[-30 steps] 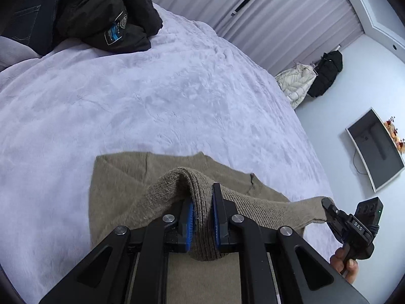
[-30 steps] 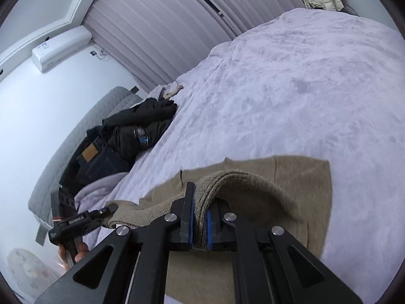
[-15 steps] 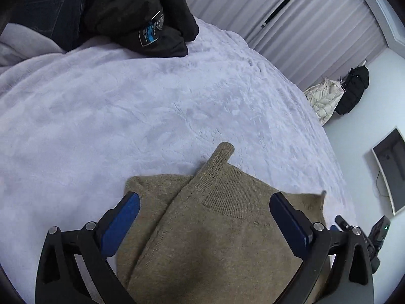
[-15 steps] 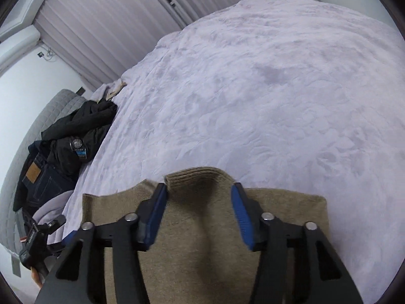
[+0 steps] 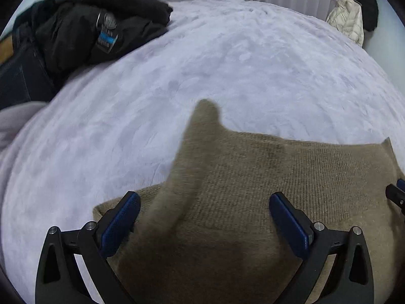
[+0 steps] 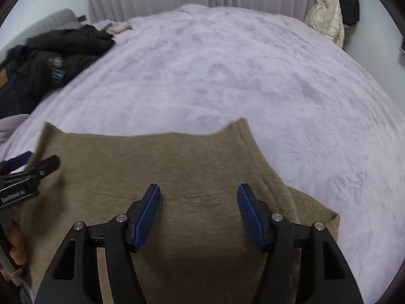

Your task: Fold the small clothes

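Note:
An olive-brown knit garment (image 5: 253,177) lies folded on the lilac bed cover (image 5: 227,63), with one corner (image 5: 206,109) poking toward the far side. My left gripper (image 5: 203,202) hovers over it with its jaws wide open and nothing pinched between the blue pads (image 5: 121,223). In the right wrist view the same garment (image 6: 152,157) spreads under my right gripper (image 6: 199,190), which is open too and holds nothing. The left gripper (image 6: 30,169) shows at that view's left edge over the garment's corner, with a hand below it.
A heap of dark clothes (image 5: 88,30) sits at the bed's far left, also visible as dark clothes (image 6: 58,50) in the right wrist view. A cream puffer jacket (image 6: 326,17) hangs by the curtains at the far right. Grey cloth (image 5: 15,121) lies at the left edge.
Both grippers, shut on the garment's raised edge a second ago, have opened and let it go. The garment now lies flat. Both hands have sunk and tilted down toward it.

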Available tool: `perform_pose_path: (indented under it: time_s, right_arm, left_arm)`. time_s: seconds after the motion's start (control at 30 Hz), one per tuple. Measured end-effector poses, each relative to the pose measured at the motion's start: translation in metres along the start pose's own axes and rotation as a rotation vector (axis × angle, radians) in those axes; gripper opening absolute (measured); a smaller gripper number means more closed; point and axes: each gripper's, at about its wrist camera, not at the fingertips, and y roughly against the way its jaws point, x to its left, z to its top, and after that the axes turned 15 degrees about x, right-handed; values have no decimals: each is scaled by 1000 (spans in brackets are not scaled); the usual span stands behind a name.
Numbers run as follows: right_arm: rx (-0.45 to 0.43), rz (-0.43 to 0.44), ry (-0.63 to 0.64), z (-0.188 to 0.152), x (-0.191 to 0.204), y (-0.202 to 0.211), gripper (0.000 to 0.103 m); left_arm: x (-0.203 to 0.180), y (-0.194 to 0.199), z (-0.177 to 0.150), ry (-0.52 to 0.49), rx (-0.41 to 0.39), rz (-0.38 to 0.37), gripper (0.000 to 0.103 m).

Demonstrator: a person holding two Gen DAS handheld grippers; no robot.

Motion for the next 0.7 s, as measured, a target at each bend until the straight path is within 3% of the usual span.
perform_pose_path:
  time_s: [0.03,0.07,0.1,0.33,0.43,0.53,0.63,0.7]
  right_arm:
    - [-10,51,-18,-3,-13,-1,66]
    - [-25,67,-36,-6,-21,0,66]
    - [-34,21,-52,-8,-24,1,66]
    - [-62,-40,-45,-14,-21,2,66]
    - [-90,-155,-52,-13,-3,22,68]
    - [-181,-230,37,-3,30,40,82]
    - [-87,-199,100,17,56,19,82]
    - [-14,-186,73,27,54,-3,82]
  left_arm:
    - [12,-2,0,35,1,-66,103]
    - [20,-2,-2,65,-11,-86,103]
    - [23,-2,-3,74,-19,-94,103]
    - [13,0,-10,59,-42,-28,103]
    - [-1,21,-5,63,-107,67,103]
    - [-27,32,0,14,-180,95,103]
    - [-49,14,13,-56,-126,138,103]
    - [-48,0,20,-52,-88,154,103]
